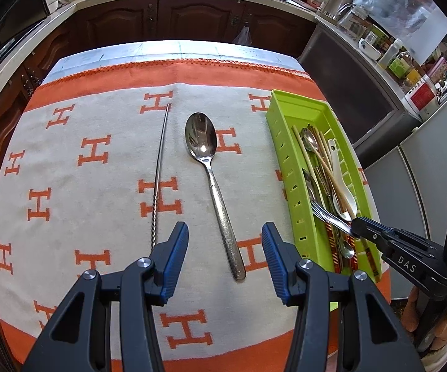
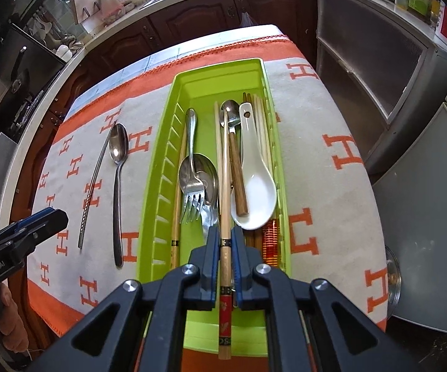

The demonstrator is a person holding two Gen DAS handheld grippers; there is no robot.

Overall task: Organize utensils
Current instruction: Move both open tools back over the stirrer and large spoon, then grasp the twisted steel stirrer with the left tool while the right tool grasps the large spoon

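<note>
Utensils: a chopstick (image 2: 225, 217) is being pinched by the right hand-held gripper (image 2: 225, 241) over the near end of the green tray (image 2: 158, 167).
Left hand-held gripper (image 1: 225, 257): hovering with its fingers spread above the handle end of the large spoon (image 1: 214, 186) on the tabletop.
Metal chopstick (image 1: 159, 167): lying just left of that spoon, on the patterned cloth (image 1: 77, 186).
Tray contents: a fork (image 2: 192, 186), spoons and a white soup spoon (image 2: 254, 186) are crowding the middle and far part.
Risk: a release from this height could be bouncing the chopstick off the piled fork, leaving it crossed or over the rim.

"DAS" on right gripper (image 1: 355, 228); "GenRobot.AI", left gripper (image 2: 57, 217)
</note>
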